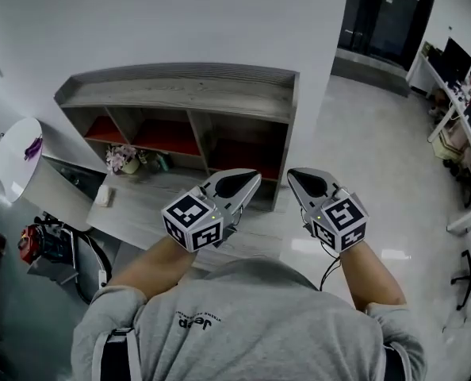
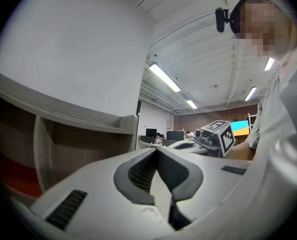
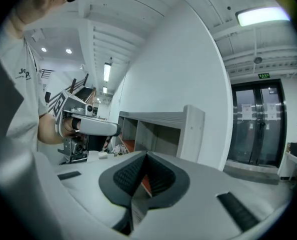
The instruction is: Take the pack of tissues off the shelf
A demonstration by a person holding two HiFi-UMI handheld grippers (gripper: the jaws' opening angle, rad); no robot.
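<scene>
— Entry one: the left gripper (image 1: 256,177)?
— We log its fingers (image 2: 138,171) as pressed together at the tips, with nothing between them. It is held up in the air.

— Entry two: the right gripper (image 1: 292,174)?
— We log the same. Its fingers (image 3: 123,176) are together and empty, just to the right of the left pair, and the two sets of tips are apart.

— Entry three: the shelf (image 1: 180,92)?
— It is a grey wooden unit with open compartments and red floors. It stands ahead of both sets of fingertips and is well apart from them.

— Entry four: the pack of tissues (image 1: 102,195)?
— We list a small white pack, which we take for the tissues. It lies on the wooden top (image 1: 152,197) in front of the compartments, well to the left of the left fingers. Neither gripper touches it.

— Anything near it?
— The flowers (image 1: 120,158) are just behind the pack, further from our fingers.
</scene>
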